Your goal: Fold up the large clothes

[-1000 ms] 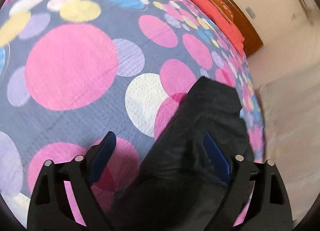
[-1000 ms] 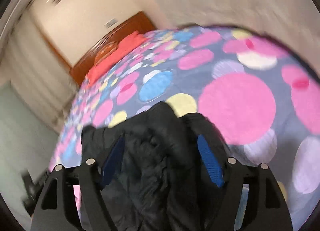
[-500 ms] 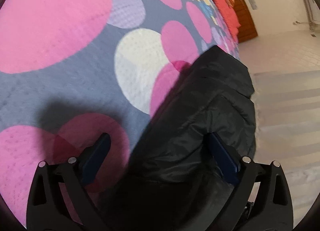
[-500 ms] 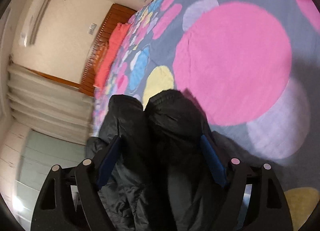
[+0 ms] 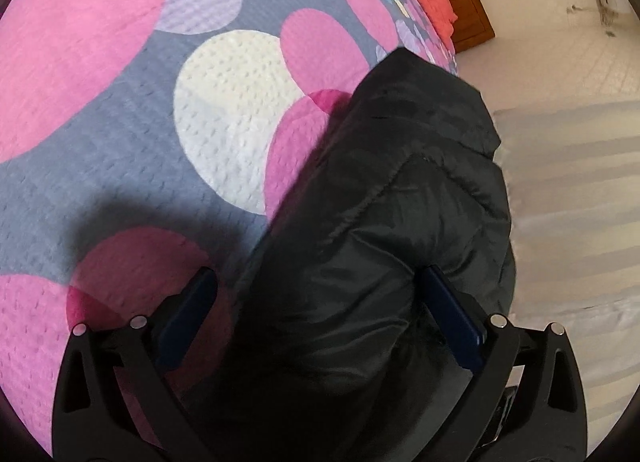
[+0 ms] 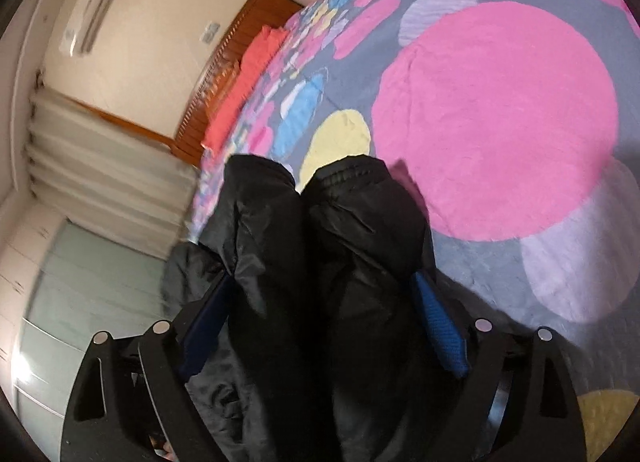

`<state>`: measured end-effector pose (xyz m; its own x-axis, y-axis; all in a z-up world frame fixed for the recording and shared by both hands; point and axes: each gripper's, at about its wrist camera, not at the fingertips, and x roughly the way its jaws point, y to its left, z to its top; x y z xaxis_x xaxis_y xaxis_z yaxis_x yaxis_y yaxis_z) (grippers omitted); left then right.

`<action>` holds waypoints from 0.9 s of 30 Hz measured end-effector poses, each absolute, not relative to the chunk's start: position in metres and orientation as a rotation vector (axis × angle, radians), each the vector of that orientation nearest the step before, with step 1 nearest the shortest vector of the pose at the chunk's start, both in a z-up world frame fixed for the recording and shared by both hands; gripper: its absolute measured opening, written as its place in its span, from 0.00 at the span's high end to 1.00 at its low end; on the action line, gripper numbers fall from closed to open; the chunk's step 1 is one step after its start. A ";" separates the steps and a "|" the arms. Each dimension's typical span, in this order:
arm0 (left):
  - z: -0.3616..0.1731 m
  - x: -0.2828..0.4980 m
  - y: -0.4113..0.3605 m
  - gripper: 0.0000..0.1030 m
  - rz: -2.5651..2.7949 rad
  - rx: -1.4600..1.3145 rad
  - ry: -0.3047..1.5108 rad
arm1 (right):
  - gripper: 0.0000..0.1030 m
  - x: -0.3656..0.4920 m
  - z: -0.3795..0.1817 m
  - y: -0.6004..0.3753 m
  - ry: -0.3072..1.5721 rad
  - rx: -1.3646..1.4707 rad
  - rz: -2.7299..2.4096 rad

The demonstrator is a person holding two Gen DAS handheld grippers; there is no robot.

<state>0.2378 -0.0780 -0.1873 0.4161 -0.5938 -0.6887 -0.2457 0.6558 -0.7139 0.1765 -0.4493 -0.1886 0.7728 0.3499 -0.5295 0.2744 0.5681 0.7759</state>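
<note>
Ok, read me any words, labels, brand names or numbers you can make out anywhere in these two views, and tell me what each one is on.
No readable text in either view.
Wall plate above the headboard: too small and blurred to read.
Air conditioner: no legible marking.
Black jacket and dotted bedspread: no label or print showing.

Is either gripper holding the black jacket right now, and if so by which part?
Neither. The black jacket lies on the bedspread between the jaws of the left gripper and right gripper, which have just been opening.

A bed [image 5: 132, 190] with a grey spread of coloured circles carries everything. A black padded jacket [image 5: 400, 202] lies at its edge. Red bedding [image 6: 244, 78] sits by the headboard.
</note>
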 end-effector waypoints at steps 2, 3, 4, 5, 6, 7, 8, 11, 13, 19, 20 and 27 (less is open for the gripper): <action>-0.187 0.241 -0.081 0.02 -0.258 -0.862 1.168 | 0.14 0.184 -0.189 -0.445 0.745 0.935 0.043; -0.187 0.243 -0.082 0.02 -0.265 -0.856 1.174 | 0.14 0.184 -0.189 -0.445 0.749 0.929 0.042; -0.187 0.244 -0.083 0.02 -0.272 -0.851 1.176 | 0.14 0.184 -0.189 -0.443 0.753 0.925 0.039; -0.186 0.246 -0.086 0.02 -0.282 -0.841 1.175 | 0.19 0.185 -0.190 -0.441 0.760 0.918 0.036; -0.186 0.248 -0.088 0.02 -0.306 -0.837 1.176 | 0.24 0.188 -0.191 -0.438 0.774 0.915 0.036; -0.187 0.248 -0.092 0.02 -0.350 -0.839 1.181 | 0.36 0.188 -0.194 -0.436 0.784 0.916 0.034; -0.188 0.250 -0.096 0.03 -0.387 -0.844 1.188 | 0.45 0.185 -0.195 -0.433 0.788 0.919 0.037; -0.187 0.250 -0.100 0.10 -0.418 -0.847 1.189 | 0.64 0.184 -0.205 -0.431 0.775 1.009 0.098; -0.185 0.250 -0.100 0.12 -0.432 -0.845 1.186 | 0.68 0.182 -0.209 -0.433 0.753 1.045 0.120; -0.178 0.248 -0.099 0.12 -0.515 -0.842 1.175 | 0.73 0.181 -0.208 -0.424 0.704 1.132 0.204; -0.176 0.248 -0.098 0.12 -0.516 -0.841 1.170 | 0.73 0.183 -0.206 -0.420 0.700 1.132 0.216; -0.146 0.244 -0.057 0.12 -0.481 -0.835 1.084 | 0.74 0.218 -0.190 -0.380 0.687 1.146 0.309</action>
